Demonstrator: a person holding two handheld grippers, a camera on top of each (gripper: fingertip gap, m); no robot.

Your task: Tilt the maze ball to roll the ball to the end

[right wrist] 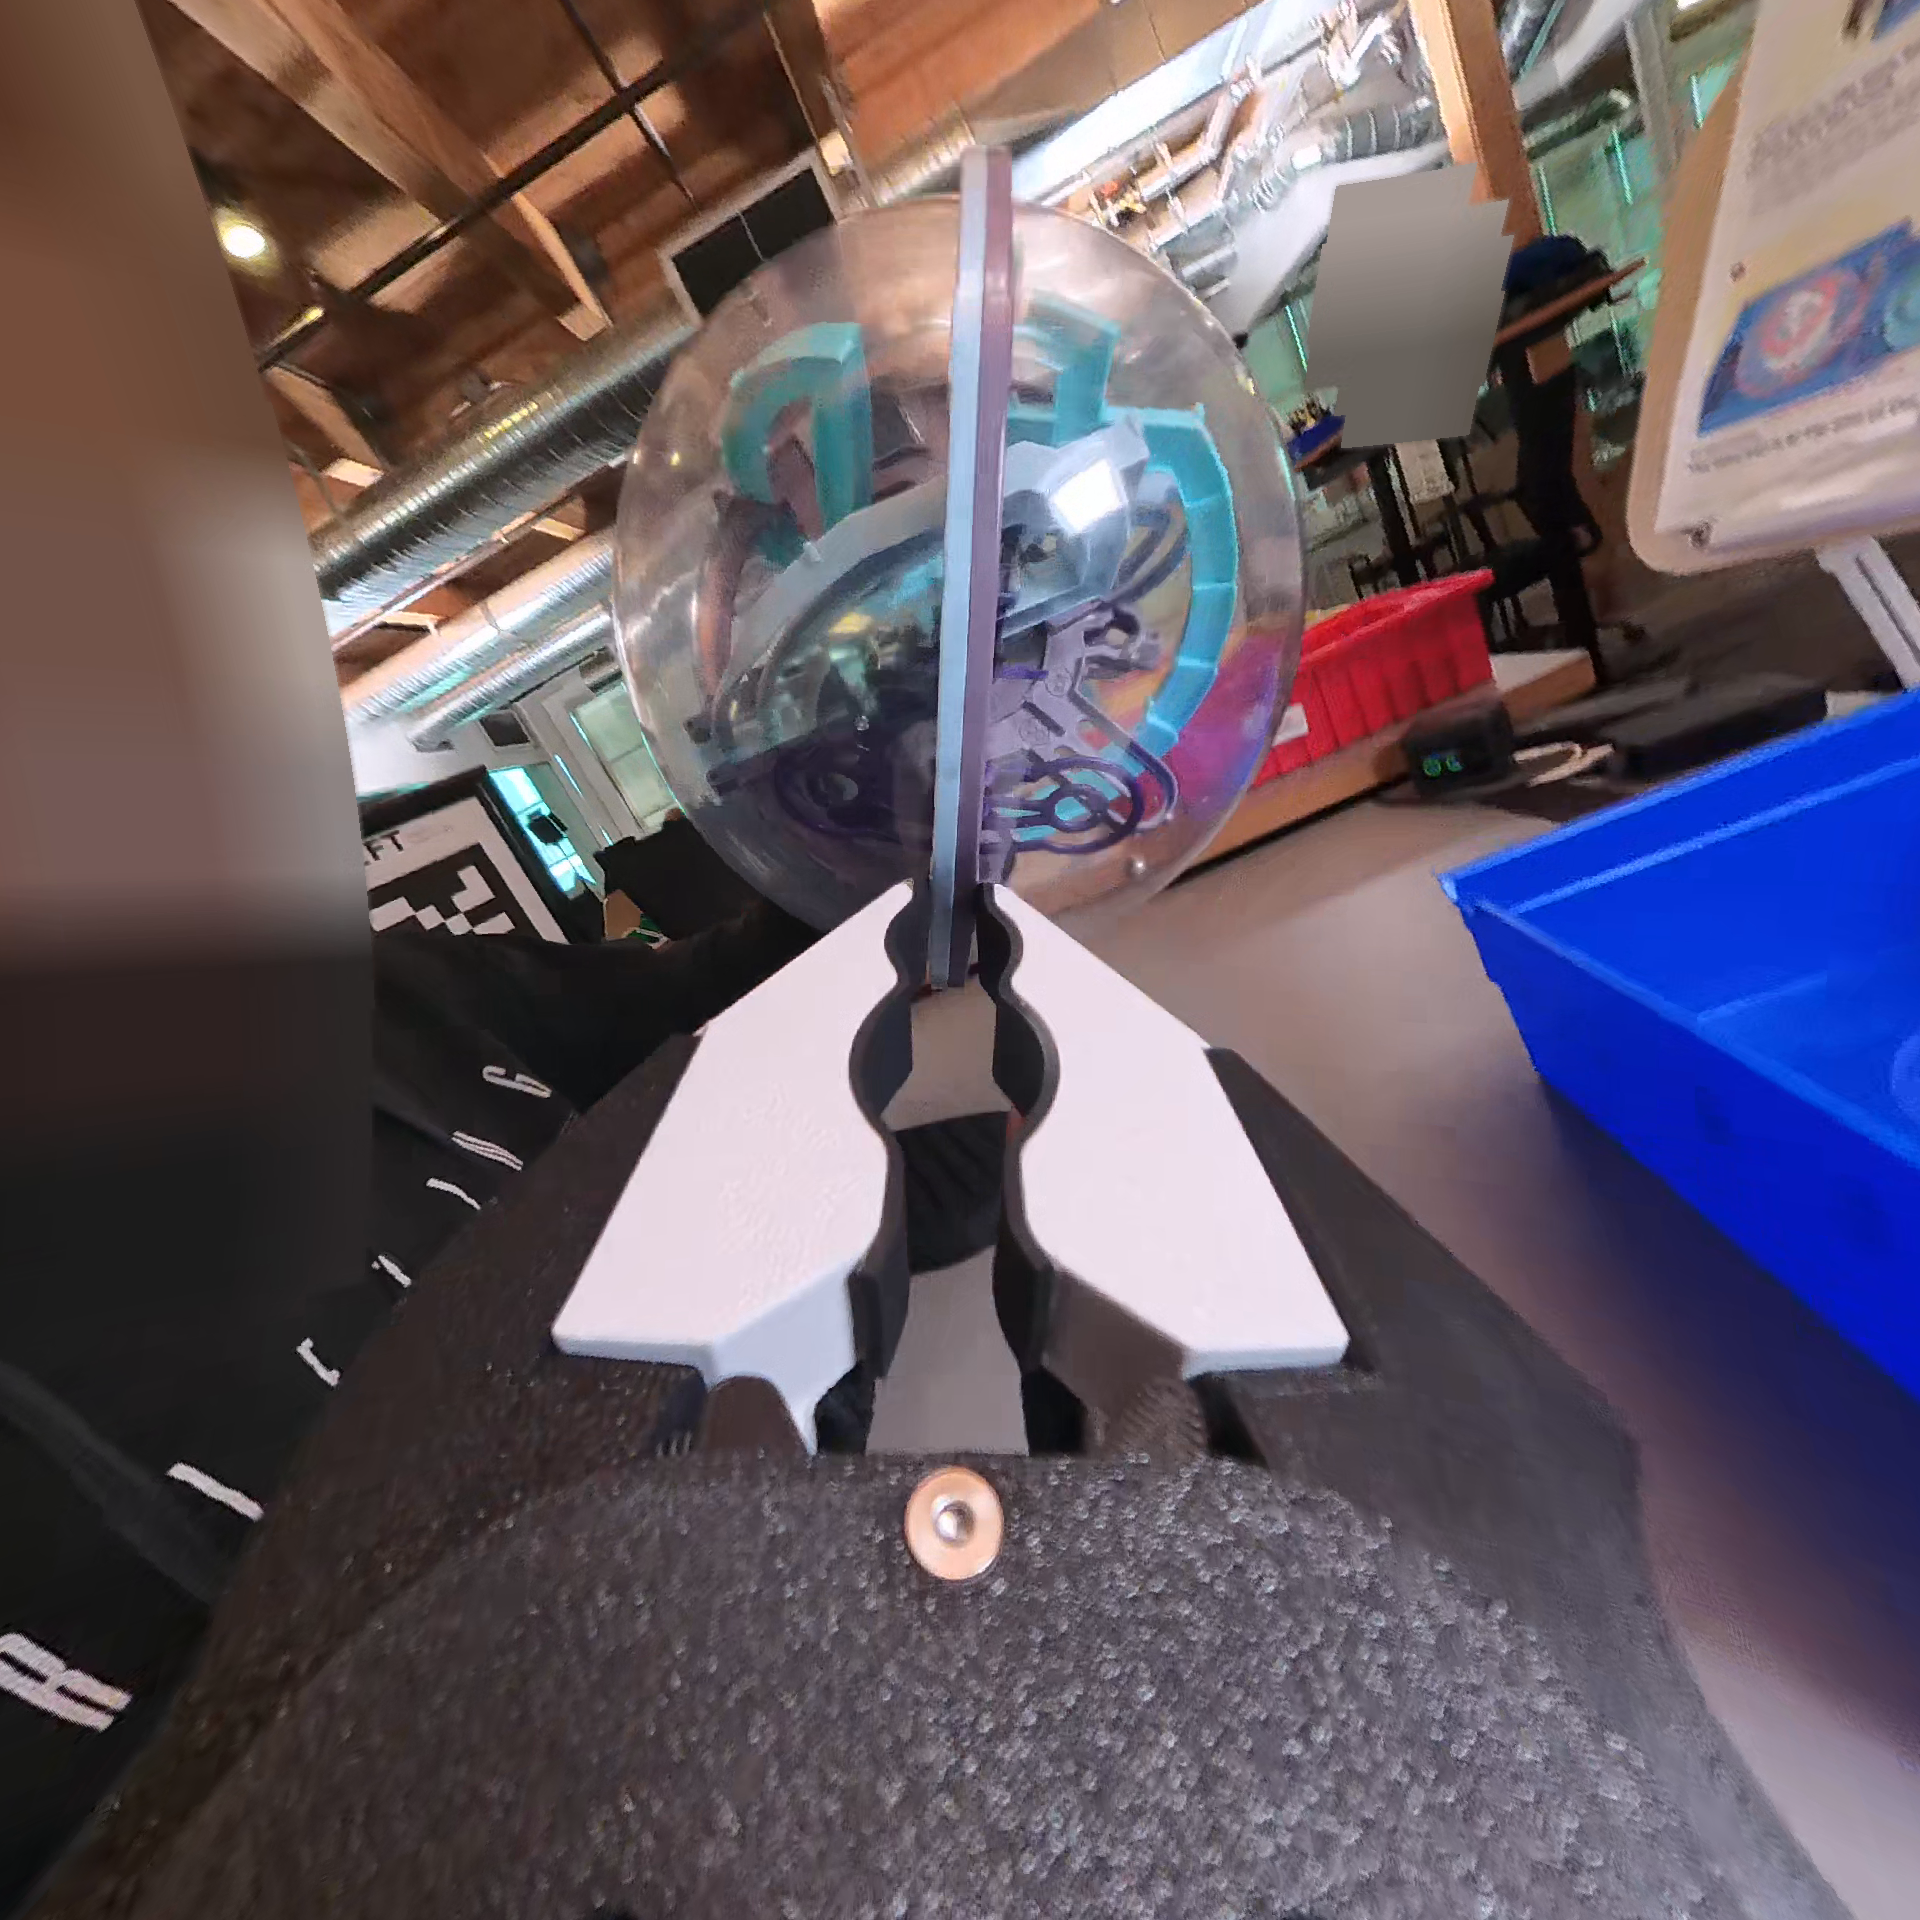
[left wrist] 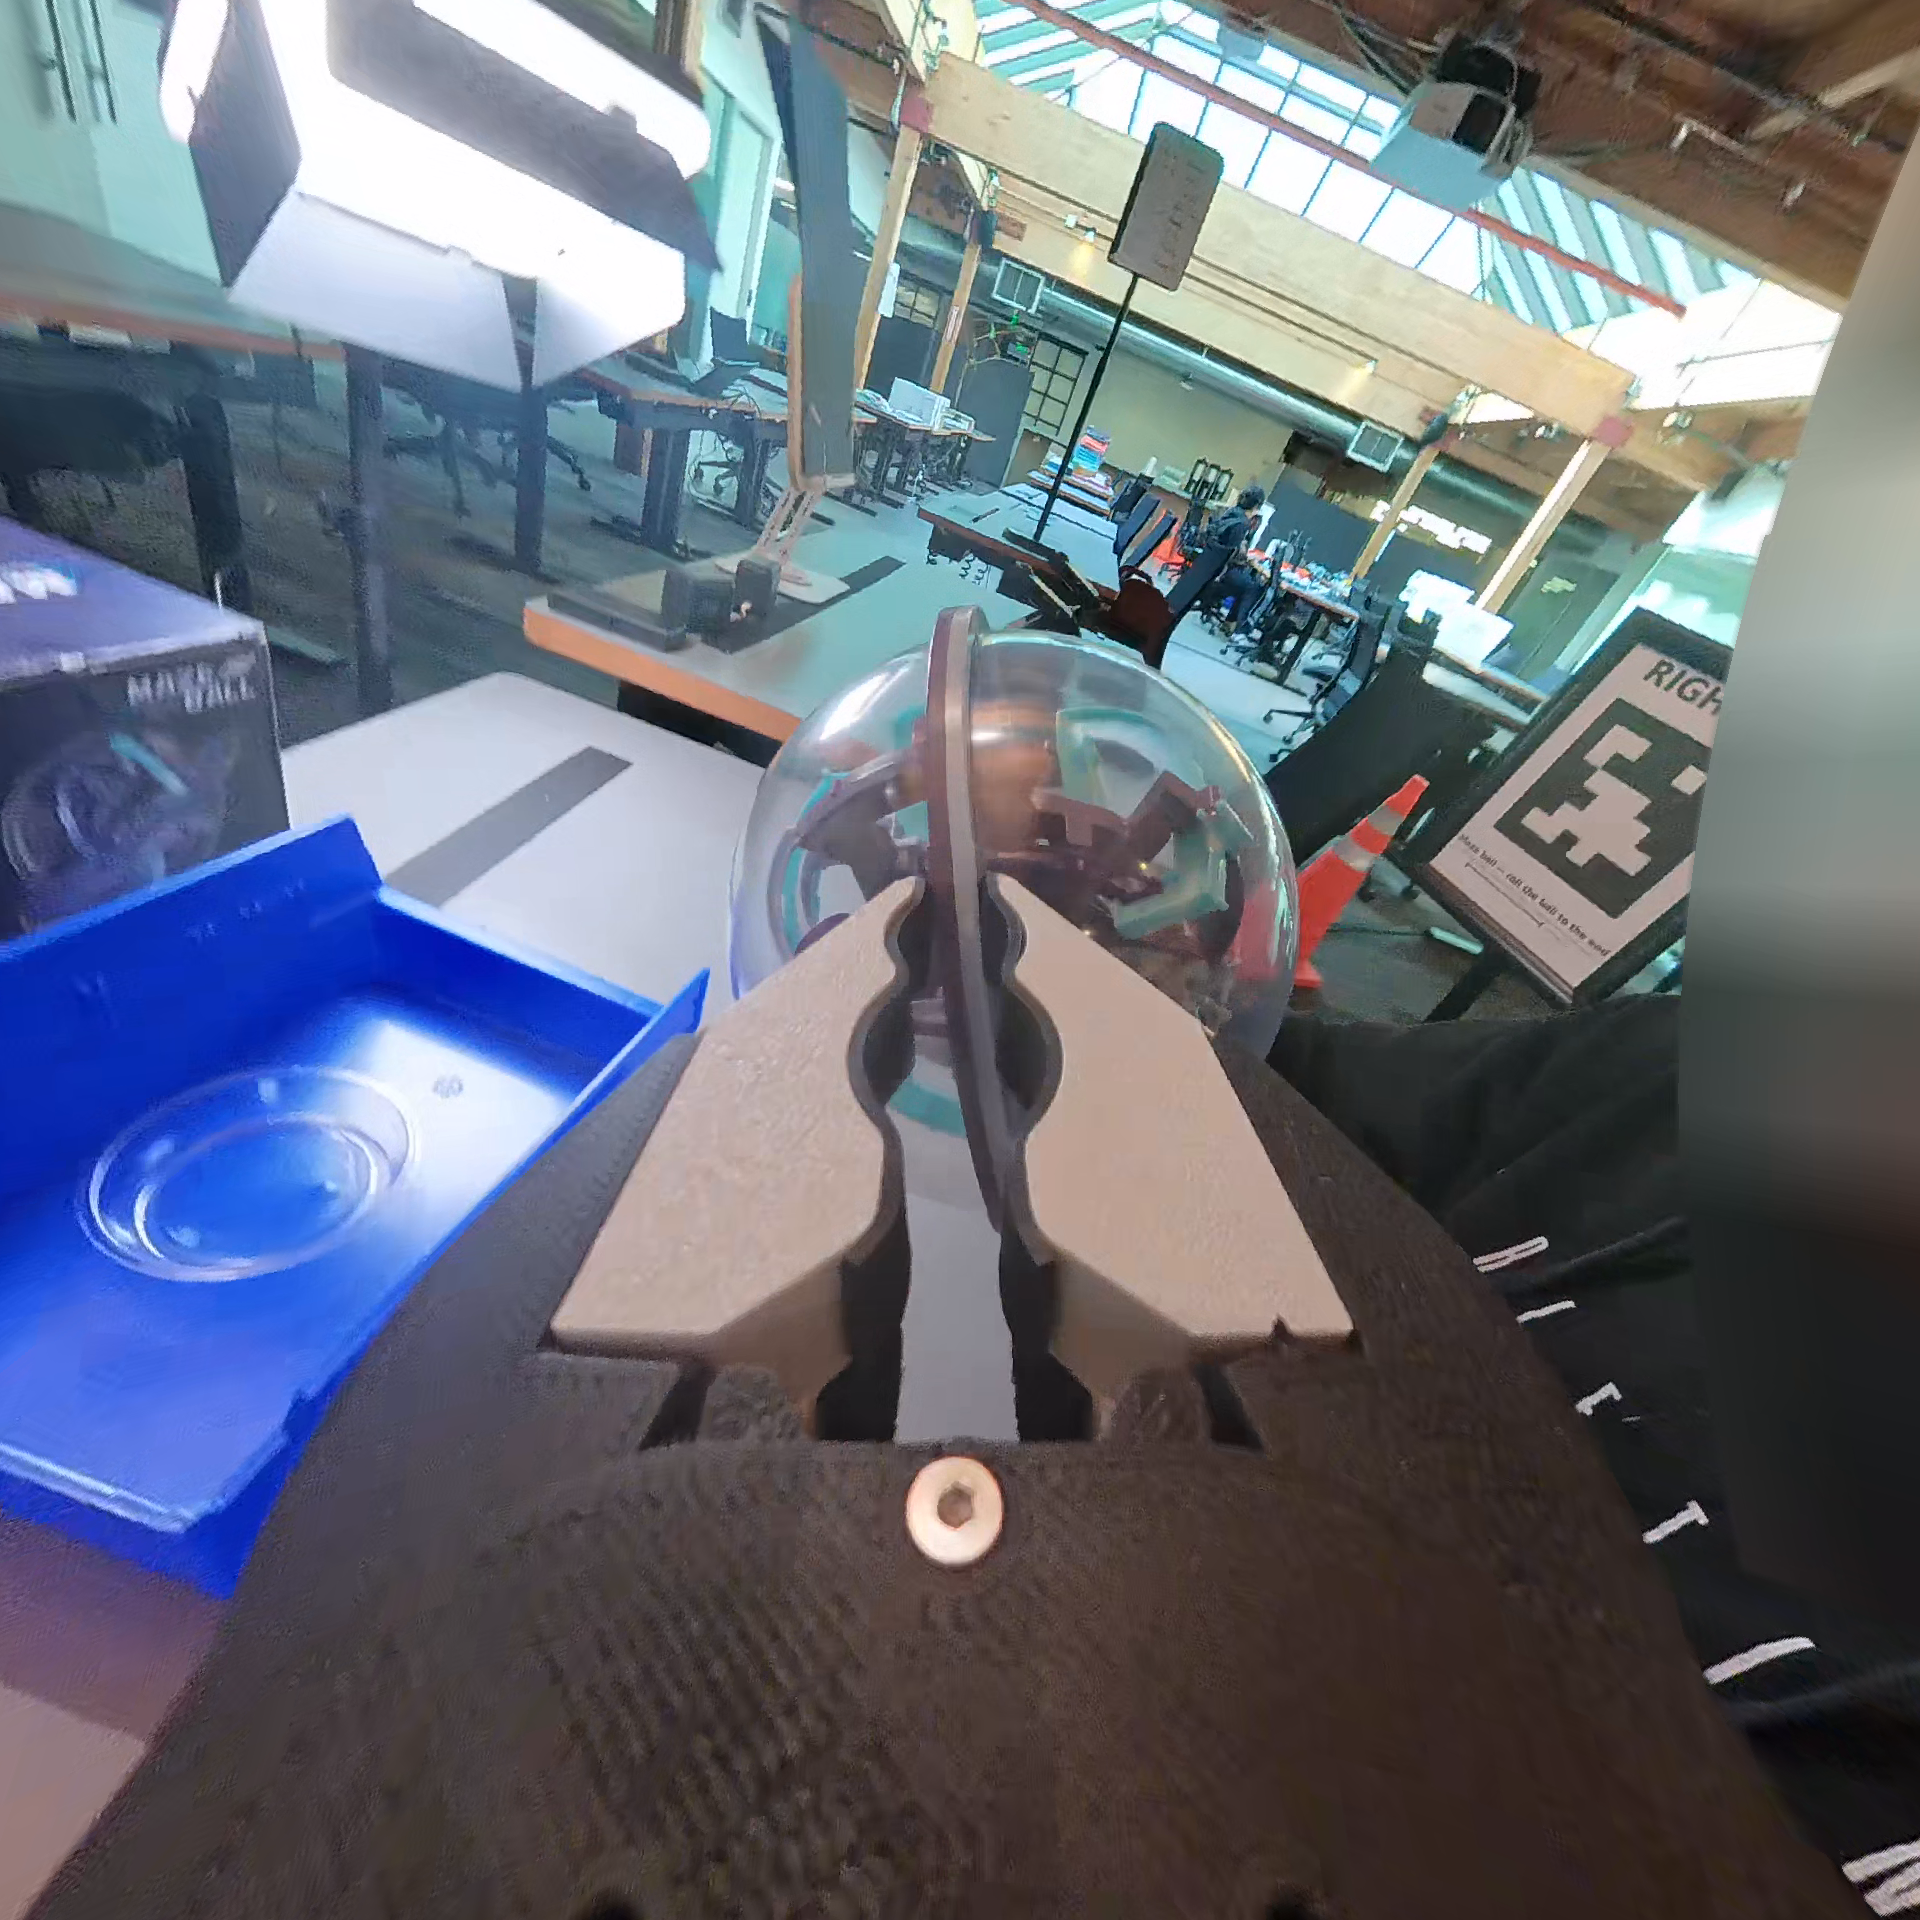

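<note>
The maze ball [left wrist: 1101, 831] is a clear sphere with teal and purple tracks inside and a flat dark ring [left wrist: 951, 748] around its middle. It is held up above the table. My left gripper [left wrist: 956, 909] is shut on the ring's near edge. In the right wrist view the maze ball [right wrist: 810, 540] stands upright in front of me, and my right gripper [right wrist: 951, 920] is shut on the lower edge of its ring [right wrist: 982, 468]. A small silver ball [right wrist: 1140, 864] lies low inside the sphere, right of the ring. Neither view shows the other gripper.
A blue tray [left wrist: 312, 873] with a clear round dish [left wrist: 249, 1174] sits at my left; it also shows in the right wrist view [right wrist: 1662, 862]. A dark box [left wrist: 114, 748] stands behind it. An orange cone [left wrist: 1351, 873], a marker sign [left wrist: 1590, 821] and a person's black sleeve [left wrist: 1507, 1143] are at right.
</note>
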